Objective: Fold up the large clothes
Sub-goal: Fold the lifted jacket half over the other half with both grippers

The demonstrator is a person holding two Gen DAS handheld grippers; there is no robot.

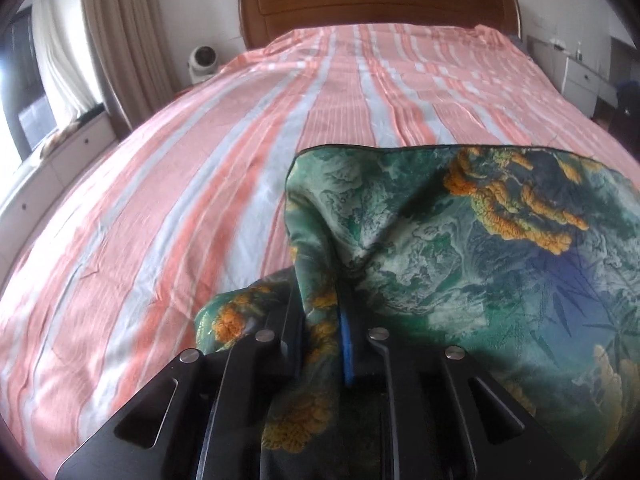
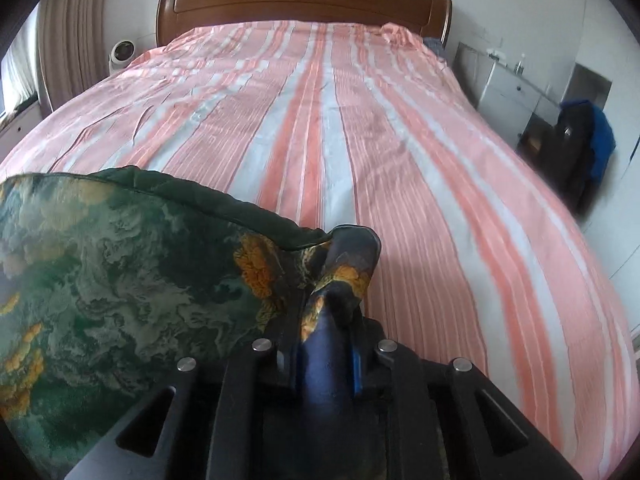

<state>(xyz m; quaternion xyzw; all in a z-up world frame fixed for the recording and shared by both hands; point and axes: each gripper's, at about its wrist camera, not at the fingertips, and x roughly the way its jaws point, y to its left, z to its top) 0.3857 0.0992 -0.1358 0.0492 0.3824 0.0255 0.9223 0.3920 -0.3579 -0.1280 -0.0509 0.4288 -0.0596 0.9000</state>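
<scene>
A large green garment [image 1: 460,240] with orange and blue print hangs between my two grippers above the bed. My left gripper [image 1: 320,300] is shut on its left top corner; the cloth drapes over the fingers and hides the tips. In the right wrist view the same garment [image 2: 120,280] spreads to the left, and my right gripper [image 2: 332,292] is shut on its right top corner, bunched between the fingers. The top hem runs stretched between both grips.
The bed [image 1: 200,200] with a pink and grey striped sheet fills both views, wooden headboard [image 1: 376,4] at the far end. A small white fan [image 1: 202,60] stands left of it, white drawers [image 2: 508,88] and a dark chair with blue cloth [image 2: 584,140] on the right.
</scene>
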